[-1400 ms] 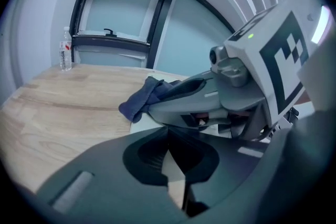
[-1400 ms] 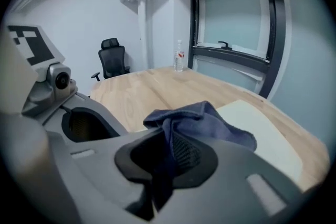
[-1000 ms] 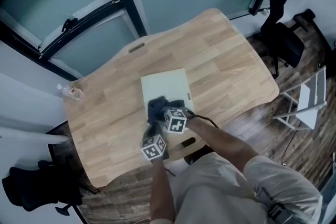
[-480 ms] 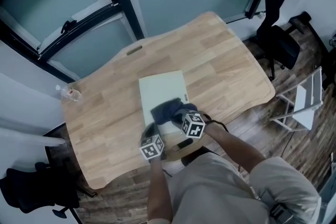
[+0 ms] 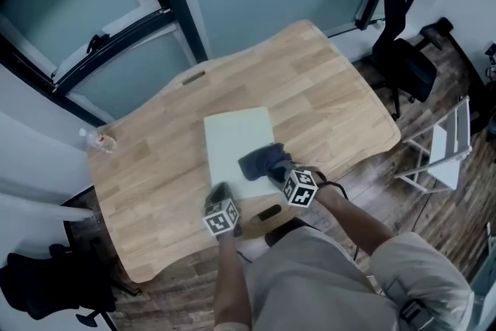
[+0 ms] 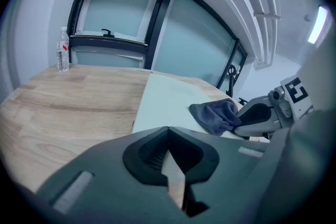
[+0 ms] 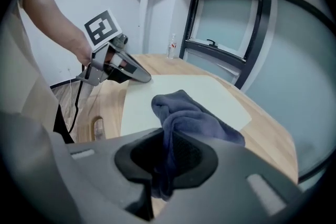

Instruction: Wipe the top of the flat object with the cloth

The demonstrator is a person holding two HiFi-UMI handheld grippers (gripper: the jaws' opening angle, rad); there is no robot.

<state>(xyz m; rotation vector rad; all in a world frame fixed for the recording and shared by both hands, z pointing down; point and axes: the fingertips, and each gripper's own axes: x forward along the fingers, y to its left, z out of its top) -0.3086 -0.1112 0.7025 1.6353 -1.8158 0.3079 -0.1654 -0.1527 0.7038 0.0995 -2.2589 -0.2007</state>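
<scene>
Right claw (image 7: 160,181) is clamped on a dark blue cloth (image 7: 195,119): a fold of it is pinched between the jaws and the rest bunches out ahead of the tips, resting on the flat object (image 5: 236,137). Held this way, the loose bulk of the fabric makes a soft pad in front of the claw, which I judge is what does the wiping while the hard jaws stay off the surface. The cloth sits over the near right part of the pale sheet, so most of its top lies ahead and to the left of this claw.

Left claw (image 6: 176,186) has its jaws drawn together with only a sliver between them and nothing held. In the right gripper view its tips sit at the sheet's near left edge; whether they press down on it I cannot tell, but the likely purpose is to pin the sheet so that it does not slide on the wooden tabletop (image 5: 325,97) under the strokes.

The flat object lies flat on the tabletop, a pale rectangle with its long axis running straight ahead of the left claw, from the near edge toward the windows, turned slightly off the tabletop's own edge. Its short near edge spans the space between the two claws. A small bottle (image 5: 101,141) stands well off to the left of the left claw, near the far corner
</scene>
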